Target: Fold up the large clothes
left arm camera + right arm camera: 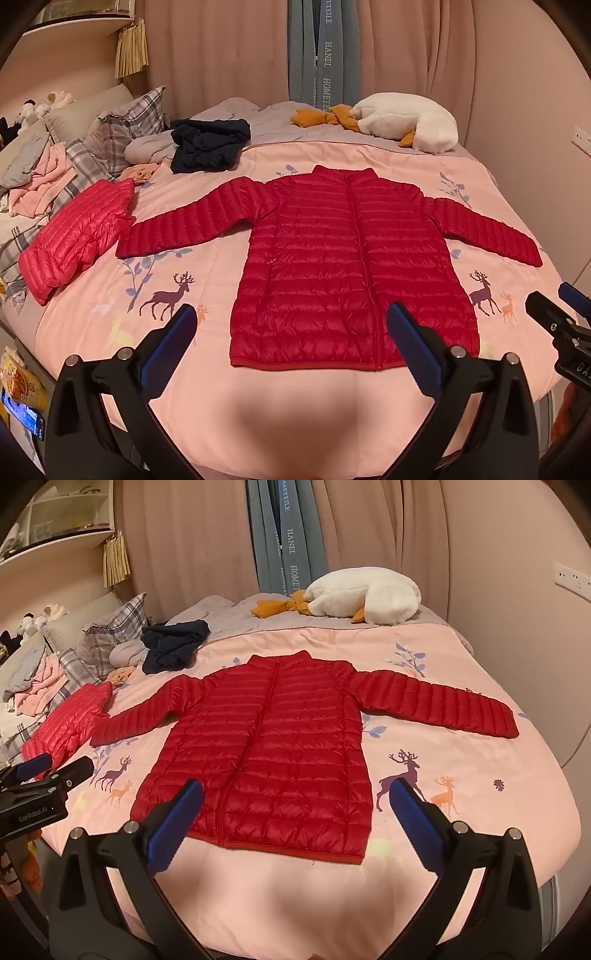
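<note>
A red quilted puffer jacket (pixel 347 266) lies flat on the pink bedspread, zipped, front up, collar away from me, both sleeves spread out to the sides. It also shows in the right wrist view (pixel 273 753). My left gripper (pixel 293 314) is open and empty, held above the jacket's hem. My right gripper (pixel 295 790) is open and empty, above the hem's right part. The right gripper's tips show at the right edge of the left wrist view (pixel 554 302); the left gripper shows at the left edge of the right wrist view (pixel 55 771).
A folded pink-red puffer jacket (pixel 74 236) lies left of the left sleeve. A dark navy garment (pixel 208 146), plaid pillows (pixel 125 129) and a clothes pile (pixel 33 177) lie at back left. A white goose plush (pixel 402 122) lies at the back. Curtains (pixel 406 48) hang behind the bedspread (pixel 295 398).
</note>
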The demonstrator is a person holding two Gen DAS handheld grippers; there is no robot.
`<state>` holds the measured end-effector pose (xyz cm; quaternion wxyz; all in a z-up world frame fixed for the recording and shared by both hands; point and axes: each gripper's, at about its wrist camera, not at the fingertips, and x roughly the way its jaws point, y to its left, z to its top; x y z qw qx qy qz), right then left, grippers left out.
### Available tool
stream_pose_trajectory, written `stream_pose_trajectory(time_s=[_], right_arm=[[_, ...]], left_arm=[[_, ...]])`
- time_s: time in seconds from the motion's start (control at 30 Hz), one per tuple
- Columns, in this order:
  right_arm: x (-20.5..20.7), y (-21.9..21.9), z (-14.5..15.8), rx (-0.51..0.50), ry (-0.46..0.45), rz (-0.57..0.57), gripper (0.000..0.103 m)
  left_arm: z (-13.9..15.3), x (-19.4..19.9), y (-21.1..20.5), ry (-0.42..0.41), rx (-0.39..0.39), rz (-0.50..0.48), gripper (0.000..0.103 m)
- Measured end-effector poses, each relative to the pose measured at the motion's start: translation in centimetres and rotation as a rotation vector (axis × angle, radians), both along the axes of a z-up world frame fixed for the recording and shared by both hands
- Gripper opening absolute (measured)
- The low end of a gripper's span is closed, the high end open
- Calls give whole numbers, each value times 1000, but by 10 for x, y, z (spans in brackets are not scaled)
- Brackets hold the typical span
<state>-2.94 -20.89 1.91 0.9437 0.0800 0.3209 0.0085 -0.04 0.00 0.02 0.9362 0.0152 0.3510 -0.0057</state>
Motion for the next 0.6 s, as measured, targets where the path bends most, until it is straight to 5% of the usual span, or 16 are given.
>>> stream_pose_trajectory(time_s=[0.6], right_arm=[[12,-19,2,11,13,8,101]], left_arm=[[12,1,6,-6,-6,-3,102]])
